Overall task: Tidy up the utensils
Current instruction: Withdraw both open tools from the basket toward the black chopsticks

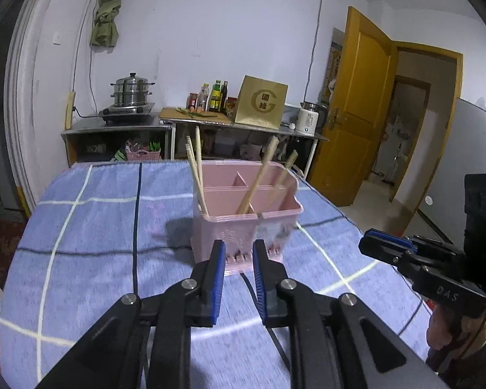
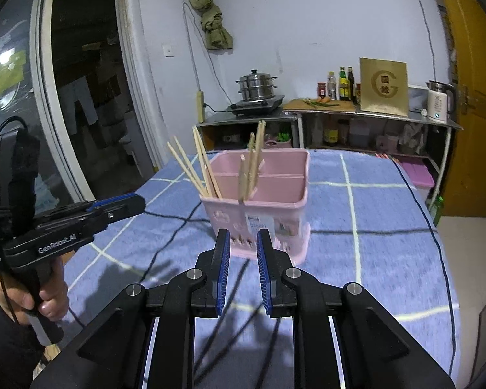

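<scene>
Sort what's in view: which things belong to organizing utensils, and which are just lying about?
Job:
pink holder
chopsticks
wooden spoons

Lying about:
steamer pot
sauce bottles
gold box
kettle
cable

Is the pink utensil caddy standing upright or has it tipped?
Upright: the pink caddy sits flat on the checked cloth, rim level, chopsticks leaning inside.
</scene>
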Motion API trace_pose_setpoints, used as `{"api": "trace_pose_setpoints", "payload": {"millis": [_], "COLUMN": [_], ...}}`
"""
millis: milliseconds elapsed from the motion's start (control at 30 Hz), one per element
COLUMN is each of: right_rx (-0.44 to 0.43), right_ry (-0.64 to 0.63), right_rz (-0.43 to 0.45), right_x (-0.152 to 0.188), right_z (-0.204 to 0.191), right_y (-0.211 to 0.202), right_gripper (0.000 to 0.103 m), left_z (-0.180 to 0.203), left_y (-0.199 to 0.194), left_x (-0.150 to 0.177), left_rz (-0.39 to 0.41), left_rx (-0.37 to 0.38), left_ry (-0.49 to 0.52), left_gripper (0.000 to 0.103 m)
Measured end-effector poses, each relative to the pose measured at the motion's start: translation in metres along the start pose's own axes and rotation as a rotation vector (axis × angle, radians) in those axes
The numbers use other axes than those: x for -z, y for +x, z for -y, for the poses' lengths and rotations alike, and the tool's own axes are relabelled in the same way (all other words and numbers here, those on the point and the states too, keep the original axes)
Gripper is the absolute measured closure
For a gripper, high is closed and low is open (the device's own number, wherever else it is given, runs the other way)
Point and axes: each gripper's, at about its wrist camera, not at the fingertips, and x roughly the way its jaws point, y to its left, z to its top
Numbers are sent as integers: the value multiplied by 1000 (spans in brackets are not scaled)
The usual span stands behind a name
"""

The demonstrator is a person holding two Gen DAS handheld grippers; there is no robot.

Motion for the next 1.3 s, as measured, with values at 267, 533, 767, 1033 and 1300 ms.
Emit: {"api": "trace_pose_setpoints", "payload": {"millis": [267, 533, 767, 1033, 1300], "right_rx": [29, 42, 64, 92, 120], "right_ry": [-2, 15, 12, 22, -5], "right_rz": [-57, -110, -176, -266, -329], "right_x": [40, 60, 70, 77, 80], "right_z": [2, 9, 17, 27, 29], "right_y": [-7, -1, 22, 57, 80], "right_gripper": [86, 86, 86, 86, 86], "left_z": [19, 24, 19, 22, 32], "left_y": [1, 17, 31, 49, 72], "left_x": [52, 74, 78, 75, 71], "left_rz": [-74, -137, -168, -206, -247], "left_rx": [4, 11, 10, 16, 34], "left_ry": [24, 14, -3, 2, 9], "left_gripper": [86, 86, 86, 86, 86]}}
